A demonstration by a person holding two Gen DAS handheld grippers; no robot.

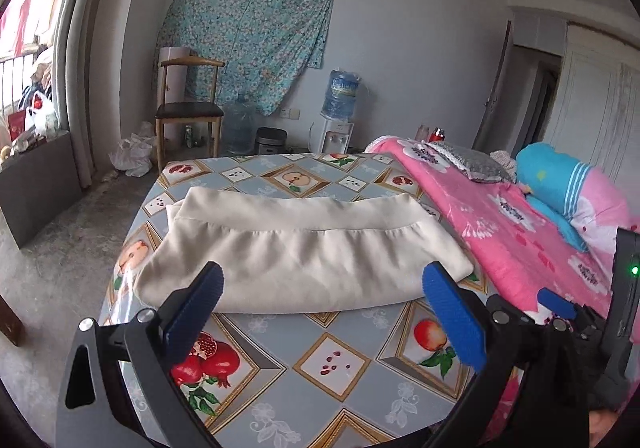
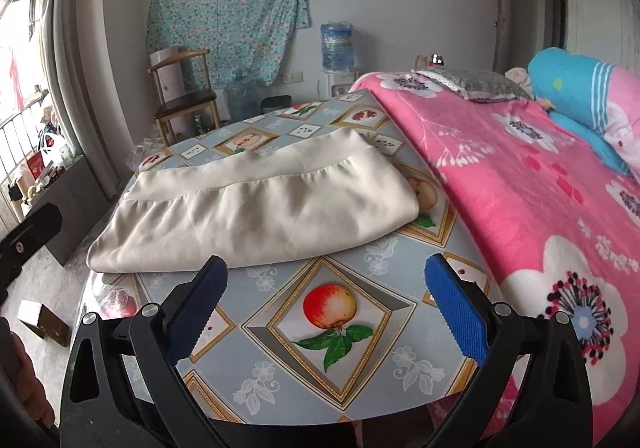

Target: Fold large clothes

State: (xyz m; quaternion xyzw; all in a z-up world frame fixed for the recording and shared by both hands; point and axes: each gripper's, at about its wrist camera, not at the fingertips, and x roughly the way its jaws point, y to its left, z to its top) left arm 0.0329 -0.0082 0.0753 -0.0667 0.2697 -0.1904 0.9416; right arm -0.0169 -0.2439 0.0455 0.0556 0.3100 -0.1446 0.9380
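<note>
A cream garment (image 1: 296, 252) lies folded into a wide, flat bundle on the table (image 1: 332, 368) with the fruit-pattern cloth, its seamed band on the far side. In the left wrist view my left gripper (image 1: 322, 280) hangs open just before the bundle's near edge, with nothing between its blue pads. The same garment (image 2: 256, 208) shows in the right wrist view, further off and to the left. My right gripper (image 2: 326, 274) is open over bare tablecloth (image 2: 332, 312), short of the bundle's near right part. Part of the right gripper (image 1: 560, 312) shows at the left view's right side.
A bed with a pink flowered blanket (image 2: 540, 208) and a blue pillow (image 2: 576, 96) butts against the table's right side. Beyond the table stand a wooden chair (image 1: 188, 108), water bottles (image 1: 240, 124) and a water dispenser (image 1: 336, 116). Bare concrete floor (image 1: 60, 248) lies on the left.
</note>
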